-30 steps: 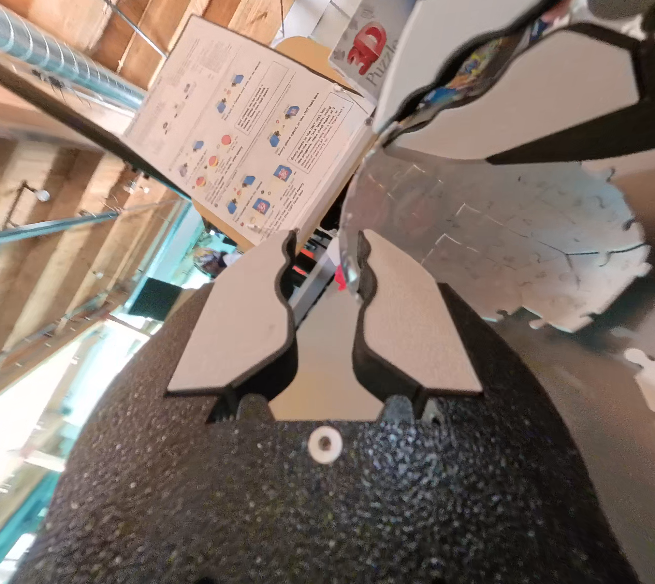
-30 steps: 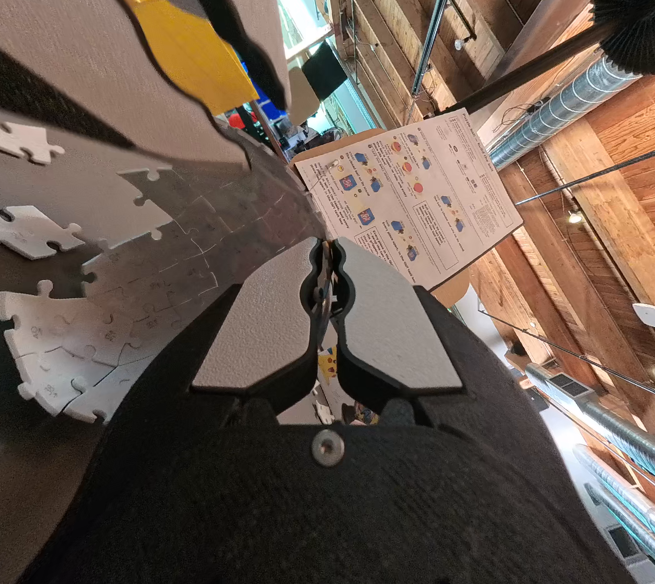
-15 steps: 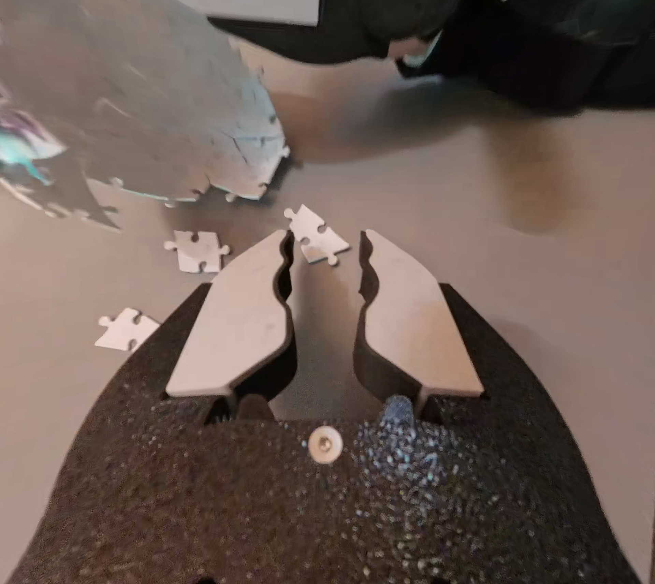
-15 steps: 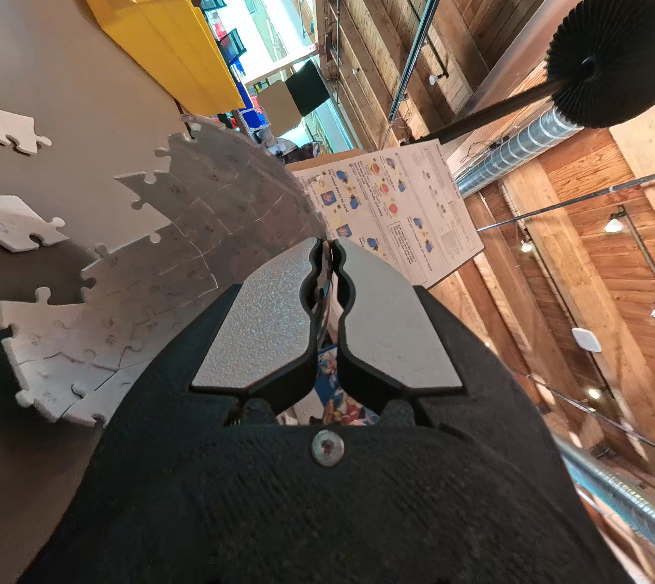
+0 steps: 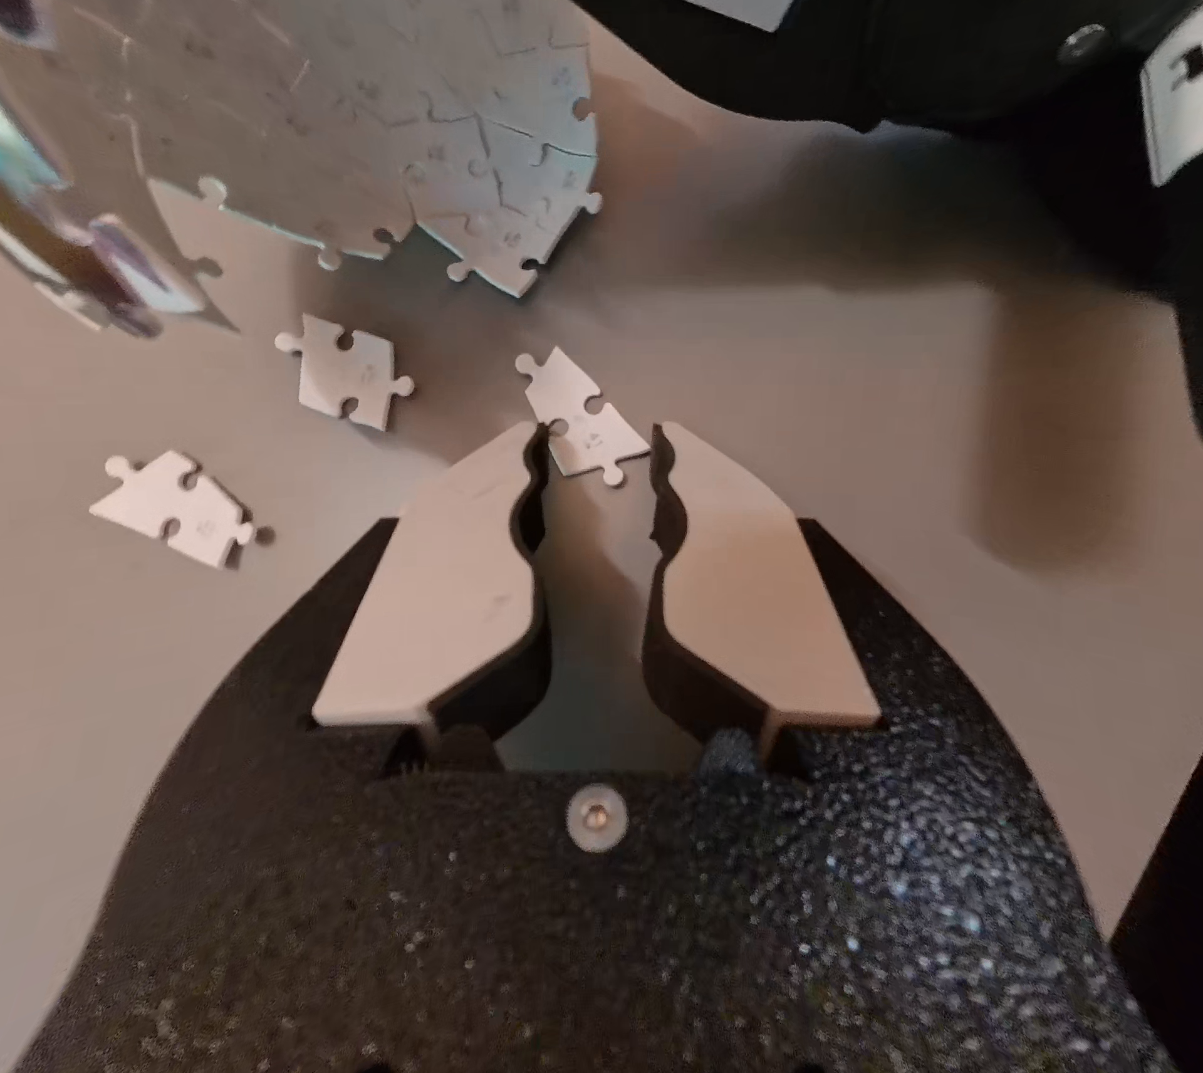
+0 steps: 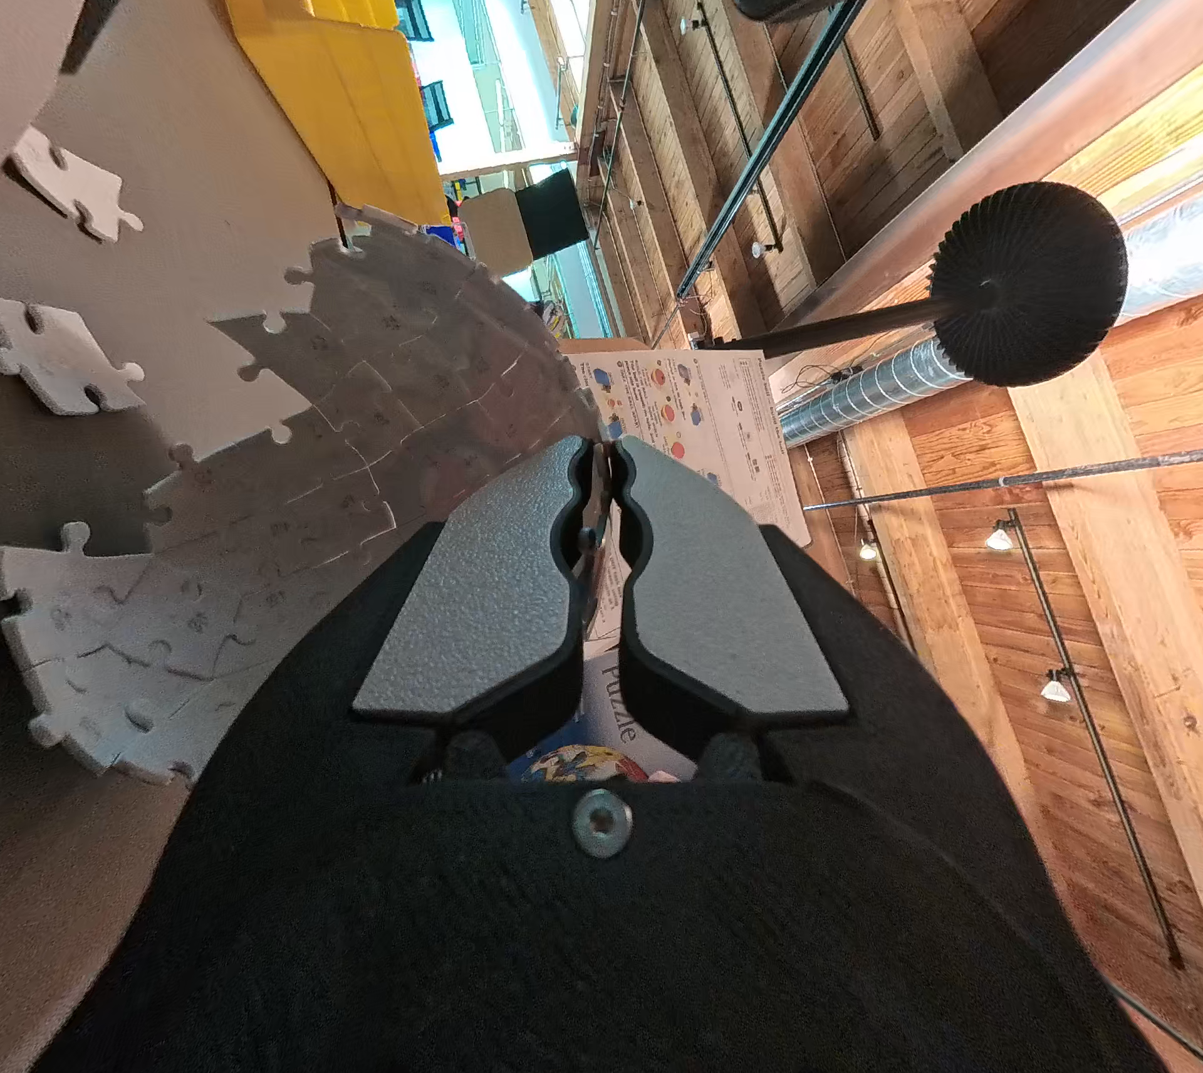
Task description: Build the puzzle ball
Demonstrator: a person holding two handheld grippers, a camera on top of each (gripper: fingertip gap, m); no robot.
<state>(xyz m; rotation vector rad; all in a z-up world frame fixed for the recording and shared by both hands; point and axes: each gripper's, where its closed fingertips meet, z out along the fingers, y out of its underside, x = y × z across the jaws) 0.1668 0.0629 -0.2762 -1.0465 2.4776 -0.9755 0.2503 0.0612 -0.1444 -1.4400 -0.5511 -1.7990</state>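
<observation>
Keep your right gripper (image 6: 604, 459) clamped on the rim of the curved grey shell of joined puzzle pieces (image 6: 364, 456) while your left gripper (image 5: 597, 435), jaws spread and empty, settles squarely (no tilting) over the loose white puzzle piece (image 5: 581, 424) lying on the grey tabletop (image 5: 814, 390) at its fingertips.

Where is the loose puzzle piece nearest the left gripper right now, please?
In the left wrist view, that puzzle piece lies on the table just ahead of the open left gripper.
</observation>
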